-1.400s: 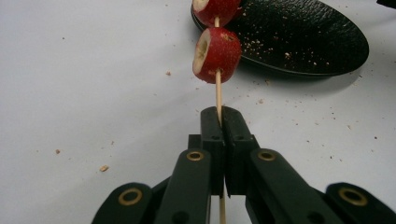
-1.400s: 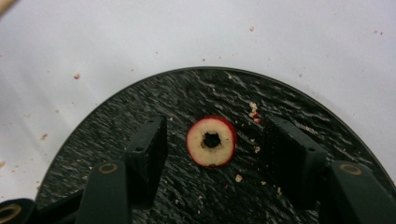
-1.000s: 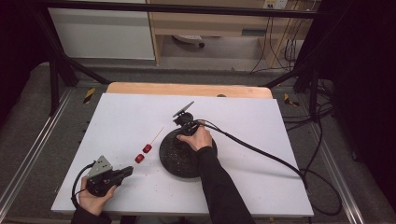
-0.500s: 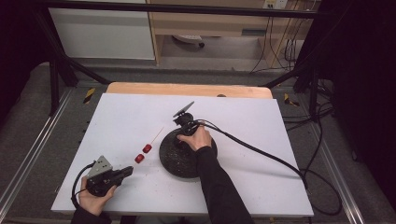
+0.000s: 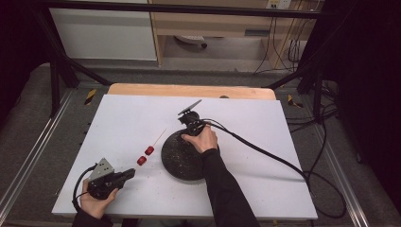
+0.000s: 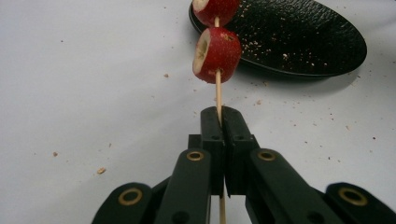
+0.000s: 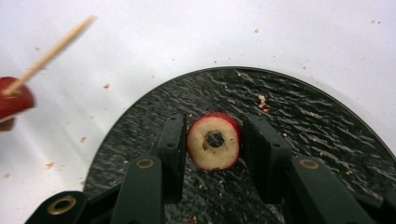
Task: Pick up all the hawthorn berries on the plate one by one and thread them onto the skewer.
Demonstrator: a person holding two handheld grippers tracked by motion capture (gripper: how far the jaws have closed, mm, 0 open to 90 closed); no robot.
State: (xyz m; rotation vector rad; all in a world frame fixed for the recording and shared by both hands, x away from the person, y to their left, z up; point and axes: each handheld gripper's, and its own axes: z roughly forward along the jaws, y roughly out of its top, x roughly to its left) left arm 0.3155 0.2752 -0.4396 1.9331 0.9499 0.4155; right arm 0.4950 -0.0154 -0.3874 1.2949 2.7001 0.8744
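My left gripper [image 6: 221, 116] is shut on a thin wooden skewer [image 6: 218, 91] that points away over the white table. Two red fruit pieces [image 6: 217, 55] are threaded on it, the farther one [image 6: 215, 9] just short of the plate's edge. In the high view the skewer [image 5: 158, 138] lies low to the left of the black round plate [image 5: 182, 165]. My right gripper [image 7: 214, 140] reaches down onto the black plate [image 7: 299, 116]. Its jaws are shut on a cored red fruit ring [image 7: 214, 141], whose hole faces the camera.
Crumbs are scattered on the plate and the white tabletop [image 5: 265, 142]. A thick black cable [image 5: 265, 151] trails from the right gripper across the table to the right. A wooden board edge [image 5: 189, 90] lies at the back.
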